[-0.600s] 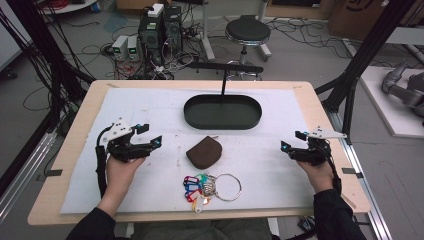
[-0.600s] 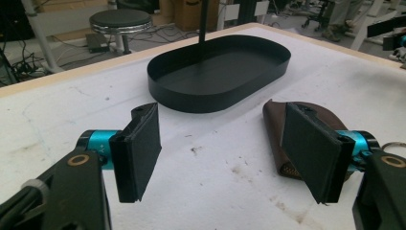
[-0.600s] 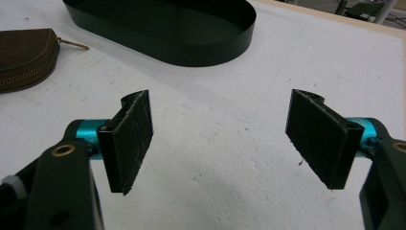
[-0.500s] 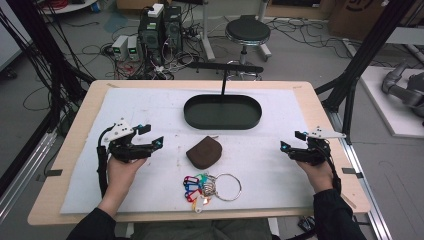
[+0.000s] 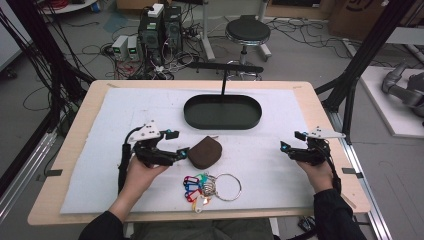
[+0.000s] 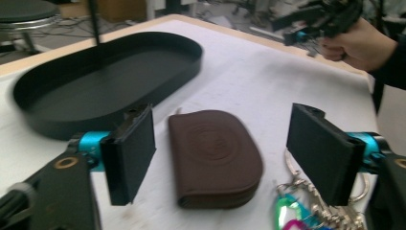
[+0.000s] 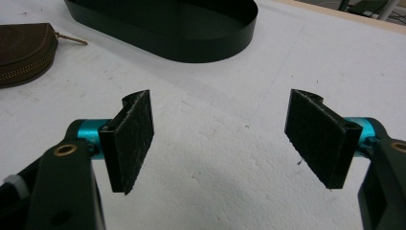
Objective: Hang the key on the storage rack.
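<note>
The left gripper [image 6: 220, 158] has its jaws wide apart, framing the brown zip pouch [image 6: 215, 155] that lies flat beside the black oval tray [image 6: 52, 124]; the right gripper [image 7: 222, 143] gapes over bare mat. Risk — closing askew could shove the pouch into the key ring [image 5: 207, 186].

No text, label, brand, number or sign could be read in any view. The brown pouch [image 6: 215, 155] bore a round embossed mark on its top face, but its blurred relief gave no legible letters. The coloured key tags [image 5: 196, 182] on the bench [image 5: 80, 135] showed no readable writing. A cardboard box [image 5: 357, 12] at the far right carried dark print, cut off by the frame and illegible.
</note>
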The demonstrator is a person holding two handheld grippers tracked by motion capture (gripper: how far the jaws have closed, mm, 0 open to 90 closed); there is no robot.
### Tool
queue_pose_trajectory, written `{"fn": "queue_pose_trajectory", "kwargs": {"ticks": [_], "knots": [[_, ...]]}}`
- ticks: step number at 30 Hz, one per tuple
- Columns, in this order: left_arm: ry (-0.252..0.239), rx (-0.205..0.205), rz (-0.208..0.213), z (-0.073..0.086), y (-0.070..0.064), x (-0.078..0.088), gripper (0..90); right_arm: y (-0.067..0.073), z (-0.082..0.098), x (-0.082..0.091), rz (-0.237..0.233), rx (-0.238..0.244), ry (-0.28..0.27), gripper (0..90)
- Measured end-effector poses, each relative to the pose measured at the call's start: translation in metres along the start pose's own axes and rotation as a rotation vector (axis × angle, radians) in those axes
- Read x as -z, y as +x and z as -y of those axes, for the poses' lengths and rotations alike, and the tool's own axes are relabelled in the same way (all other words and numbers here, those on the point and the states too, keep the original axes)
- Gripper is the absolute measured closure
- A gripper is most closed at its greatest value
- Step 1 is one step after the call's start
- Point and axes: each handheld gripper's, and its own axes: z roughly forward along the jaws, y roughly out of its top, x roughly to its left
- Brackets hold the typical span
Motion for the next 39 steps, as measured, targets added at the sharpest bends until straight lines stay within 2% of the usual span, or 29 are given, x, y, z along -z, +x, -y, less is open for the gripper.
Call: {"fn": "queue_pose_trajectory", "kwargs": {"ticks": [3, 4, 5, 8, 10, 11, 15, 17, 19, 22, 24, 25, 26, 27, 28, 32, 37, 39], "knots": [[0.035, -0.009, 0.060, -0.004, -0.012, -0.016, 23.3, 0.000, 0.000, 0.000, -0.001, 0.001, 0.003, 25.8], [0.035, -0.009, 0.060, -0.004, -0.012, -0.016, 23.4, 0.000, 0.000, 0.000, -0.001, 0.001, 0.004, 25.8], [0.059, -0.017, 0.093, -0.006, -0.019, -0.026, 23.4, 0.000, 0.000, 0.000, 0.001, 0.003, 0.005, 25.8], [0.087, -0.048, 0.134, -0.009, -0.027, -0.041, 25.1, 0.000, 0.001, 0.000, 0.000, 0.006, 0.004, 26.0], [0.101, -0.053, 0.153, -0.010, -0.032, -0.052, 28.4, 0.000, 0.001, 0.001, 0.000, 0.010, 0.004, 26.6], [0.101, -0.053, 0.153, -0.010, -0.032, -0.052, 29.1, 0.000, 0.001, 0.001, 0.002, 0.011, 0.002, 27.0], [0.137, -0.066, 0.196, -0.012, -0.041, -0.075, 32.0, 0.000, 0.002, 0.003, 0.001, 0.013, 0.002, 27.2], [0.146, -0.075, 0.196, -0.012, -0.043, -0.079, 32.3, 0.000, 0.003, 0.003, 0.004, 0.018, 0.003, 27.2], [0.178, -0.078, 0.215, -0.011, -0.049, -0.091, 33.9, -0.001, 0.004, 0.005, 0.005, 0.016, 0.003, 27.2], [0.224, -0.112, 0.220, -0.009, -0.054, -0.100, 38.0, -0.001, 0.006, 0.006, 0.010, 0.014, 0.006, 27.3], [0.254, -0.136, 0.221, -0.008, -0.057, -0.105, 43.7, -0.002, 0.006, 0.007, 0.011, 0.013, 0.009, 27.3], [0.254, -0.136, 0.221, -0.008, -0.057, -0.105, 46.9, -0.002, 0.007, 0.007, 0.012, 0.015, 0.010, 27.3], [0.286, -0.157, 0.212, -0.007, -0.060, -0.109, 49.6, -0.002, 0.007, 0.007, 0.012, 0.016, 0.010, 27.3], [0.286, -0.157, 0.212, -0.007, -0.060, -0.109, 51.4, -0.002, 0.007, 0.007, 0.012, 0.014, 0.011, 27.4], [0.317, -0.176, 0.205, -0.005, -0.062, -0.114, 53.3, -0.002, 0.007, 0.007, 0.013, 0.018, 0.012, 27.3], [0.382, -0.217, 0.204, -0.002, -0.065, -0.122, 58.4, -0.002, 0.007, 0.006, 0.008, 0.021, 0.014, 28.6], [0.447, -0.227, 0.192, 0.001, -0.065, -0.126, 67.6, -0.001, 0.007, 0.006, 0.006, 0.023, 0.014, 29.1], [0.458, -0.217, 0.185, 0.003, -0.064, -0.127, 69.6, -0.001, 0.007, 0.006, 0.004, 0.020, 0.015, 29.1]]}}
